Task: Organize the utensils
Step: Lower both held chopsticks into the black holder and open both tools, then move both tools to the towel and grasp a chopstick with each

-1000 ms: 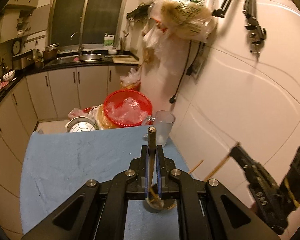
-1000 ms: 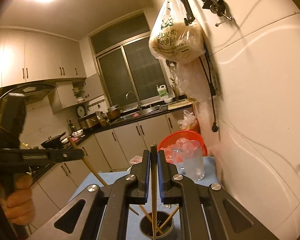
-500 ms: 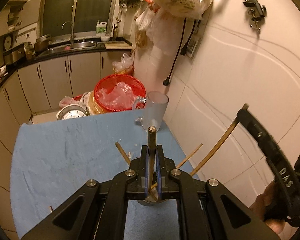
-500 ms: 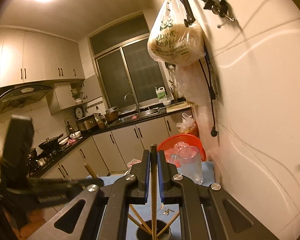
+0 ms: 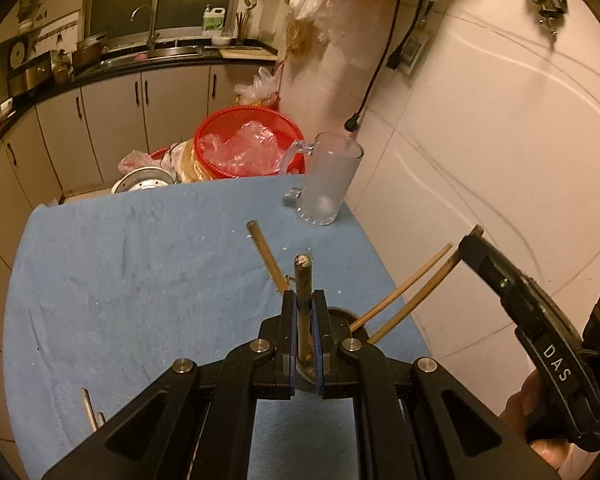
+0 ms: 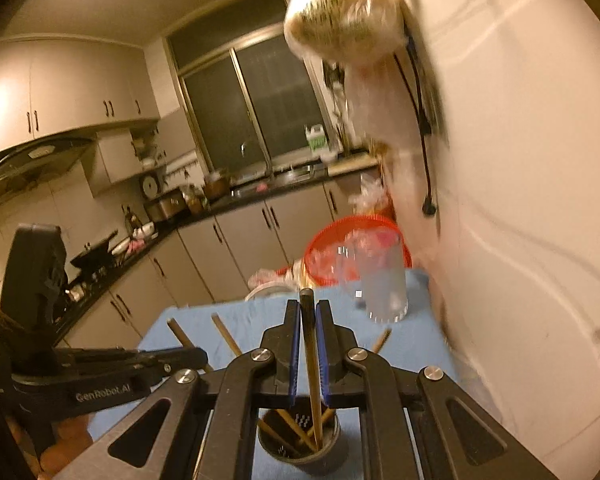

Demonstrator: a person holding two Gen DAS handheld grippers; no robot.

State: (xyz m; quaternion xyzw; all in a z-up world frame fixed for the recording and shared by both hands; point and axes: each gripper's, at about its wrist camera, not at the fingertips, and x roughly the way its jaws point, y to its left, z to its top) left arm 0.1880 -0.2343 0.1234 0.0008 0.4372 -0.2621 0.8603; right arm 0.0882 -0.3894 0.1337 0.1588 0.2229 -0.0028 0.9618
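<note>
Left gripper point(image 5: 303, 300) jaws clamped on brown chopstick point(image 5: 302, 276), lower end inside dark holder cup point(image 5: 342, 316) just below jaws. Right gripper point(image 6: 308, 312) jaws pinching second chopstick point(image 6: 310, 344), tip down in same cup point(image 6: 298, 446) beneath jaws, beside other sticks.

Chopsticks point(image 6: 288, 426) in holder point(image 6: 300, 446), mug point(image 6: 382, 284) behind

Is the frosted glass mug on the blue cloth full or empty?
Empty, as far as can be seen. The glass mug stands upright on the blue cloth, and no liquid or utensil shows through its frosted wall.
</note>
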